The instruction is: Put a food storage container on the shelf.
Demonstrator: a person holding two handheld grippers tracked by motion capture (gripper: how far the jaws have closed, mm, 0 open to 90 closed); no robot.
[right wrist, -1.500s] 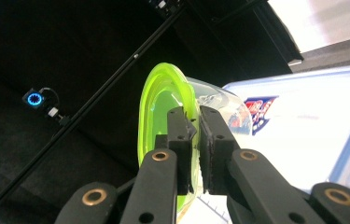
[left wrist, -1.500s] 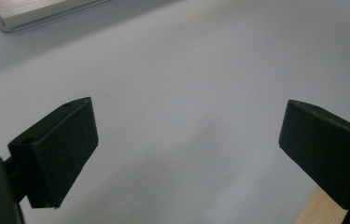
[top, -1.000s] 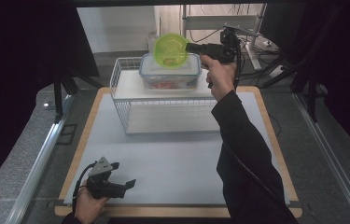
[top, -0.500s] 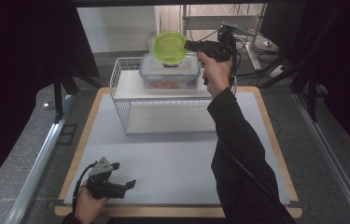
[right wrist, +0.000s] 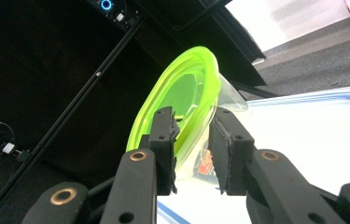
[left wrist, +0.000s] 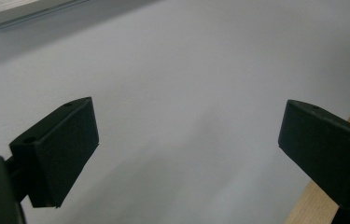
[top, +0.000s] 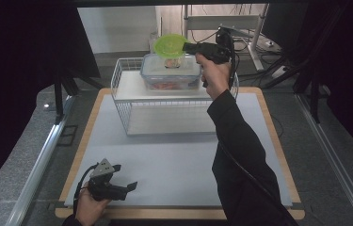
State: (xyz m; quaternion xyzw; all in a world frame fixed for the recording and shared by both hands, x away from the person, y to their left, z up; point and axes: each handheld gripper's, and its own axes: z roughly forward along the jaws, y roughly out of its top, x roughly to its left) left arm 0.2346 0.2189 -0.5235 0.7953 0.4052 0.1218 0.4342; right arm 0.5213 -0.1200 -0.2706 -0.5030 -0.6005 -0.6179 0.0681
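The green-lidded cup (right wrist: pixel 189 109) is tilting on its side on top of the lidded box (top: pixel 170 73), which is sitting on the upper shelf of the wire rack (top: pixel 164 101) at the tabletop's (top: pixel 174 160) twelve o'clock end. In the right gripper view the cup's green rim is standing between the fingers (right wrist: pixel 163 140): the pad at nine o'clock seems to be lying against the lid, while a small gap shows at the three o'clock pad. The right gripper (top: pixel 187 46) has just been opening its fingers with the cup between them, so the grip is loosening rather than clenching. The right hand (top: pixel 214 73) is reaching over the rack from the three o'clock side, the dark sleeve stretching down the tabletop toward six o'clock.

Well apart, near the seven o'clock corner, the left gripper (top: pixel 129 187) is resting low over the bare white tabletop in the left hand (top: pixel 89 205). Its fingers (left wrist: pixel 58 149) are spread wide and released, with nothing between them.
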